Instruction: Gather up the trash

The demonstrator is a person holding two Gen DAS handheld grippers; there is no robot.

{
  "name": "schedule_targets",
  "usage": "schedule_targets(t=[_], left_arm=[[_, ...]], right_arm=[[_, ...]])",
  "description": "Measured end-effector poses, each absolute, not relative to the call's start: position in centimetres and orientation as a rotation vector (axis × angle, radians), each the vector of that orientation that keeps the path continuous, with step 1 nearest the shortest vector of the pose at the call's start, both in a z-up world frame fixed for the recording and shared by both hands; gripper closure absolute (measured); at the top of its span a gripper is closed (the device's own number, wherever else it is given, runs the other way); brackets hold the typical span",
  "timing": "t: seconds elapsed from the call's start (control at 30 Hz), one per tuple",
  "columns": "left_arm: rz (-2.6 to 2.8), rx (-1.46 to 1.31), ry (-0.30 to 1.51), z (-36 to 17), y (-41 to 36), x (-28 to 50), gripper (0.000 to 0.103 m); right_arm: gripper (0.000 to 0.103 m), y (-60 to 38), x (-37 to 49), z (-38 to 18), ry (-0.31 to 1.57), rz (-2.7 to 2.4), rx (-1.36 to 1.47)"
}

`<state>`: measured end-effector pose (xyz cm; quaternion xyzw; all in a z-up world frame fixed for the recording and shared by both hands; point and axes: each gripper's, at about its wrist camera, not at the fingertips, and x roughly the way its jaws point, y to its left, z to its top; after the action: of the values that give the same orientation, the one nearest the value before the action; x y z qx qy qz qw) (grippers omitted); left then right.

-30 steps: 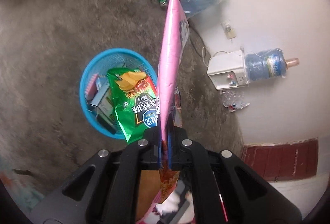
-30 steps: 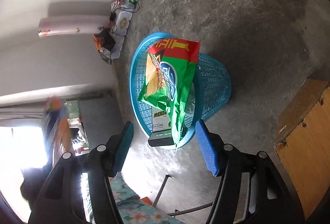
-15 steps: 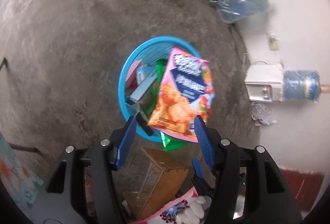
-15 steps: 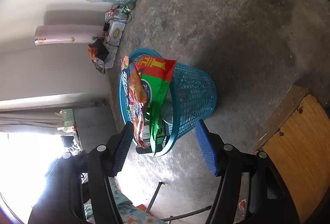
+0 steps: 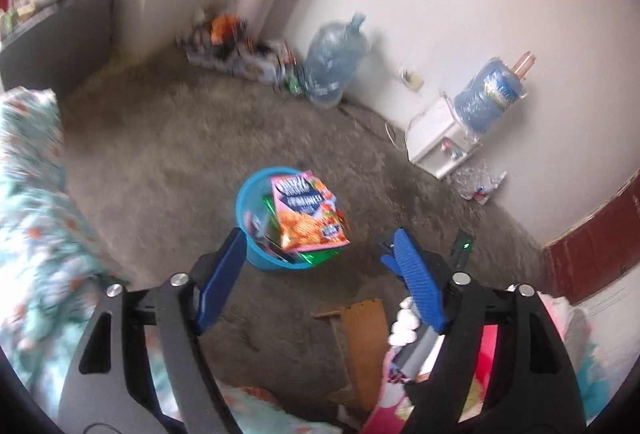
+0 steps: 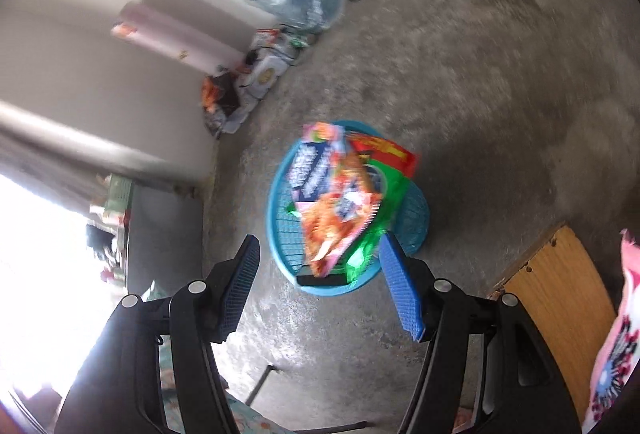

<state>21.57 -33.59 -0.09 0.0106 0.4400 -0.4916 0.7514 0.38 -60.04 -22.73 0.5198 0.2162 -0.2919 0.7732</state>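
- The left gripper (image 5: 316,254) has just been opening its jaws — they stand spread with nothing between them.
- Ahead of its fingertips, the pink snack bag (image 5: 308,212) lies atop the blue basket (image 5: 246,202), over a green bag (image 5: 316,257).
- The right gripper (image 6: 320,262) is spread and empty — the basket sits just beyond its tips.

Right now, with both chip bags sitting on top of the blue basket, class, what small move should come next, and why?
Probably swing away to look for more trash. The pink chip bag lies over the green chip bag on the blue basket. Both the left hand-held gripper, whose jaws have just been opening, and the right hand-held gripper are open and empty.
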Motion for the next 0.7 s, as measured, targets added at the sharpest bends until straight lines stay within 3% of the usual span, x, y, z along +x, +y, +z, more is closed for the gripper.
schedule_targets(t=[0.23, 0.4, 0.53, 0.7], left_arm=[[-0.853, -0.068, 0.805, 4.2, -21.5, 16.7, 0.011], [-0.592, -0.065, 0.762, 5.4, -15.0, 12.8, 0.009], [-0.397, -0.03, 0.748, 4.8, -11.4, 10.2, 0.009], [-0.292, 0.036, 0.727, 3.2, -8.4, 6.6, 0.009]], right_arm=[[0.041, -48.7, 1.7, -12.8, 0.465, -0.506, 0.756], [0.026, -39.4, 2.2, -6.5, 0.448, -0.398, 0.441], [0.008, -32.7, 0.8, -2.8, 0.391, -0.348, 0.215], [0.007, -25.8, -1.9, -1.4, 0.42, -0.344, -0.045]])
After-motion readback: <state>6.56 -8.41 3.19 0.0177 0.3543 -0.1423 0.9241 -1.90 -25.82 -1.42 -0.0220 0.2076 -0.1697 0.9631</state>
